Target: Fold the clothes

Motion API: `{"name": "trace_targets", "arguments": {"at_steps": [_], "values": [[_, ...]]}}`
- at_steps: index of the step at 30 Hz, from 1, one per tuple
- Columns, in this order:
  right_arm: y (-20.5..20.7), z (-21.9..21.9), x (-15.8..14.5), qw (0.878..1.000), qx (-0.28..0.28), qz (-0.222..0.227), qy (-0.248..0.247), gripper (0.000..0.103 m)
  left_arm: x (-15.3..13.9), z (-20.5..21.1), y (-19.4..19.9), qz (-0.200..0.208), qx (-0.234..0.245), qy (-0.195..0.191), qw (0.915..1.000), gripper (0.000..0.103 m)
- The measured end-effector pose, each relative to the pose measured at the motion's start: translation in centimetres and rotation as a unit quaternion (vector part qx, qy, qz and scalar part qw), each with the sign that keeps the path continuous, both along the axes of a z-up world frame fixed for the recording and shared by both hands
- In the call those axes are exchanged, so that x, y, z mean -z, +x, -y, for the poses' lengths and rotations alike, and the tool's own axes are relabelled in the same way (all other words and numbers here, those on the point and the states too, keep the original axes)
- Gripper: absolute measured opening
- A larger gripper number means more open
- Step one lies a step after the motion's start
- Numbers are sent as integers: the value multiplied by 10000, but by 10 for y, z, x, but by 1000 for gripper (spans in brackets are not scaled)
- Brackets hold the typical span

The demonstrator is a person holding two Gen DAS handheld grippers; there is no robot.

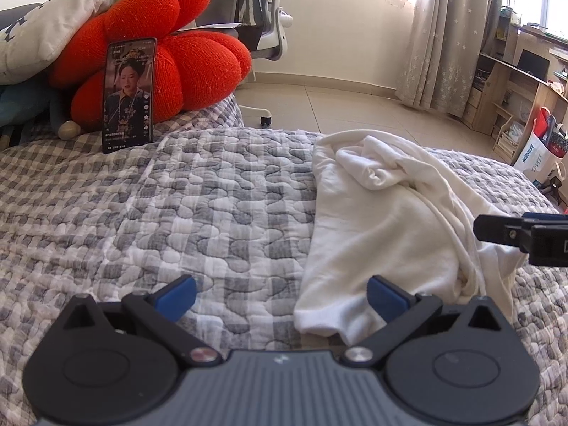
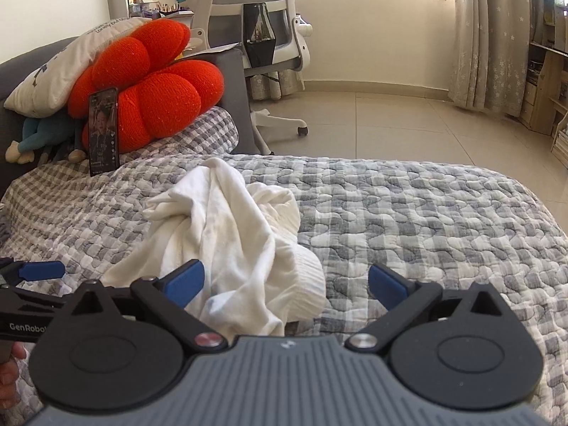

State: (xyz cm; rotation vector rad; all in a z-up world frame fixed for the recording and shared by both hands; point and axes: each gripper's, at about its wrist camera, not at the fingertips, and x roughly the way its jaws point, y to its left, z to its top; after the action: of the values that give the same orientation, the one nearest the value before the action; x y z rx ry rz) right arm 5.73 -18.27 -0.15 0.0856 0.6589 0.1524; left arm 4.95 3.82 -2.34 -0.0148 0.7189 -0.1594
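Both jaws wide apart, empty, above white garment (image 1: 383, 220)

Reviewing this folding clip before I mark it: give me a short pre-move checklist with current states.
1. Left gripper open, nothing between the pads: ok.
2. Right gripper open, not pressing the cloth: ok.
3. White garment spread flat for folding: not ok, it lies crumpled.
4. Garment fully on the quilt: ok.
5. Phone, propped against the red cushion, apart from the garment: ok.
6. Which part is a sleeve or the hem: cannot tell.
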Motion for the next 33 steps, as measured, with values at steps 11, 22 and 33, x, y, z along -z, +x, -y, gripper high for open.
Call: {"name": "trace_targets", "arguments": {"at_steps": [11, 22, 33], "values": [[1, -5, 1, 9978, -201, -119, 622, 15, -16, -4, -11, 204, -54, 14, 9998, 102], [-22, -19, -13, 9901, -803, -151, 1144, 13, -31, -4, -23, 228, 33, -224, 9995, 100], [-48, -41, -16, 9829, -1290, -357, 1263, 13, -47, -1, -26, 294, 167, -539, 9980, 100]]}}
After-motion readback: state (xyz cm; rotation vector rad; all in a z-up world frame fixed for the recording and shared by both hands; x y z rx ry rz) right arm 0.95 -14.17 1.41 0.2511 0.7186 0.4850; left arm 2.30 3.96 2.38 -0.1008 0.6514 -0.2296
